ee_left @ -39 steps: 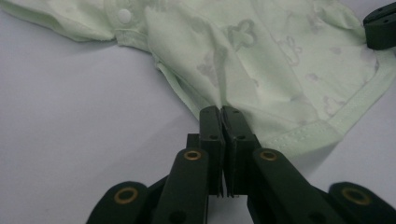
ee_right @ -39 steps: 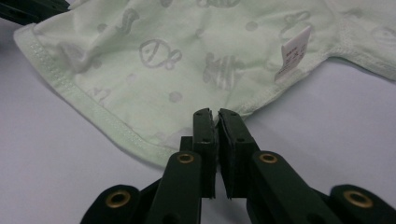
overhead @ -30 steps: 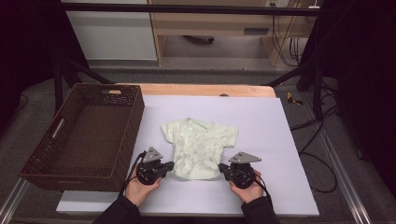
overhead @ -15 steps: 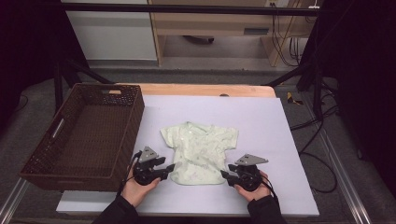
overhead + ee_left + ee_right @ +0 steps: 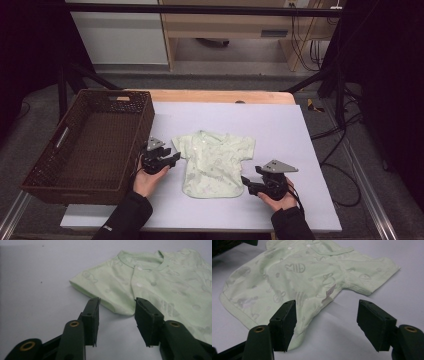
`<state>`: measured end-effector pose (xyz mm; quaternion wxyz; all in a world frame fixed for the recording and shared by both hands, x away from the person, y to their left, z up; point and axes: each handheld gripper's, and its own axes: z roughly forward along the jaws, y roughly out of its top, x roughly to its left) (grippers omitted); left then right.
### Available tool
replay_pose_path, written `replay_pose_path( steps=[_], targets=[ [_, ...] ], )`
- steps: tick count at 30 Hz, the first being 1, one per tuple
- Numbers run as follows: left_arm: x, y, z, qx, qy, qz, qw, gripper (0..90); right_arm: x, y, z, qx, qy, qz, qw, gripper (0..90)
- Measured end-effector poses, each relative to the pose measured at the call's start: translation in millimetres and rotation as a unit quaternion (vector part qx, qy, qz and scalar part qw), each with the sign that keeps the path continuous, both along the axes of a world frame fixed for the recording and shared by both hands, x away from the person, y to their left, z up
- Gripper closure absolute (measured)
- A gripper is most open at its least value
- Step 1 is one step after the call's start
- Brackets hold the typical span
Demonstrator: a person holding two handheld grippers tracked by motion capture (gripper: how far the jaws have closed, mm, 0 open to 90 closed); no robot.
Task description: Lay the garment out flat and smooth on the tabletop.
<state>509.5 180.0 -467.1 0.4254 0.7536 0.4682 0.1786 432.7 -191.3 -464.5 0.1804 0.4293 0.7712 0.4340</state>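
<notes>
A pale green baby shirt lies flat, front up, on the light table sheet. My left gripper sits at the shirt's left side by the sleeve. In the left gripper view the shirt pokes its sleeve edge into the gap of the left gripper; the jaws have just been closing a little but stand open, pads off the cloth. My right gripper rests at the hem's right corner. In the right gripper view the right gripper has just been opening, with the shirt beside its left jaw.
A dark woven basket stands at the table's left, close to the left hand. Bare sheet lies beyond and to the right of the shirt. A wooden strip edges the far side, with cables on the floor at the right.
Both grippers have let go of the shirt's lower corners and opened. The left hand has moved away from me, up the shirt's left side to the sleeve. The right hand has edged slightly right.
</notes>
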Motion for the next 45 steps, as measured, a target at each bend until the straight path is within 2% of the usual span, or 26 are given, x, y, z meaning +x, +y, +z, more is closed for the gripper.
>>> replay_pose_path(
  steps=[2, 6, 9, 10, 12, 14, 15, 17, 18, 19, 21, 23, 26, 28, 30, 34, 36, 38, 45],
  targets=[
    [4.2, -3.8, -1.5, -0.001, 0.005, -0.007, 1.0, 59.6, 0.1, 0.4, -0.7, -0.001, 0.002, 0.0, 1.0, 32.8],
    [13.6, -11.2, -9.7, 0.019, 0.018, -0.008, 0.9996, 63.7, 0.9, 1.7, -2.0, -0.008, 0.001, 0.006, 1.0, 32.8],
    [16.6, -12.8, -14.4, 0.03, 0.025, -0.011, 0.9992, 73.5, 0.8, 1.7, -1.9, -0.006, 0.0, 0.005, 1.0, 33.2],
    [16.5, -12.3, -14.3, 0.028, 0.028, -0.013, 0.9991, 79.5, 0.7, 1.6, -1.7, -0.004, 0.0, 0.003, 1.0, 33.5],
    [14.1, -10.3, -9.6, 0.027, 0.021, -0.016, 0.9993, 87.2, 0.4, 1.1, -1.2, -0.004, -0.001, 0.003, 1.0, 33.7],
    [11.3, -7.5, -1.9, 0.029, 0.005, -0.018, 0.9994, 88.5, 0.2, 0.7, -0.5, -0.001, -0.005, 0.001, 1.0, 34.1],
    [9.5, -5.6, 3.7, 0.035, -0.004, -0.015, 0.9992, 88.6, 0.0, 0.4, -0.3, 0.0, -0.005, 0.001, 1.0, 34.2],
    [8.0, -4.0, 8.3, 0.055, -0.01, -0.011, 0.9984, 88.5, 0.0, 0.2, -0.2, 0.001, -0.006, -0.001, 1.0, 34.3],
    [9.2, -4.3, 7.1, 0.068, 0.001, -0.01, 0.9976, 88.2, 0.3, 0.3, -0.4, 0.001, -0.005, -0.001, 1.0, 34.3],
    [10.6, -5.2, 3.9, 0.075, 0.013, -0.009, 0.997, 85.6, 0.4, 0.8, -0.8, -0.001, -0.003, 0.0, 1.0, 34.0],
    [12.4, -6.6, -2.6, 0.099, 0.016, 0.002, 0.995, 74.8, 0.4, 1.8, -1.4, -0.004, -0.001, 0.003, 1.0, 33.3],
    [13.4, -4.5, -5.7, 0.085, 0.022, 0.01, 0.9961, 69.5, 0.1, 2.0, -1.5, -0.004, -0.002, 0.005, 1.0, 32.5],
    [11.6, -0.8, -3.1, 0.06, 0.016, 0.011, 0.998, 57.9, -0.1, 1.8, -1.2, -0.002, -0.001, 0.008, 1.0, 30.6],
    [9.6, -0.1, -0.2, 0.047, 0.007, 0.004, 0.9989, 45.7, -0.5, 1.9, -1.1, -0.001, 0.001, 0.01, 0.9999, 28.5],
    [7.1, -0.6, 1.7, 0.03, 0.01, -0.007, 0.9995, 37.9, -0.9, 2.3, -0.9, 0.002, -0.001, 0.012, 0.9999, 25.9],
    [1.8, 0.5, 5.4, -0.003, 0.002, -0.021, 0.9998, 28.7, -1.4, 1.8, -0.8, 0.005, -0.002, 0.019, 0.9998, 20.5],
    [-1.4, 2.1, 7.2, -0.01, -0.007, -0.029, 0.9995, 26.0, -1.4, 2.0, -1.8, 0.008, -0.002, 0.022, 0.9997, 18.0],
    [-3.1, 3.2, 7.8, -0.021, -0.006, -0.04, 0.999, 19.9, -1.5, 1.7, -2.6, 0.008, 0.001, 0.025, 0.9997, 17.3],
    [-7.0, 3.2, 11.8, -0.026, -0.007, -0.045, 0.9986, 11.5, -1.2, -0.4, -4.1, 0.008, 0.003, 0.037, 0.9993, 13.2]
  ],
)
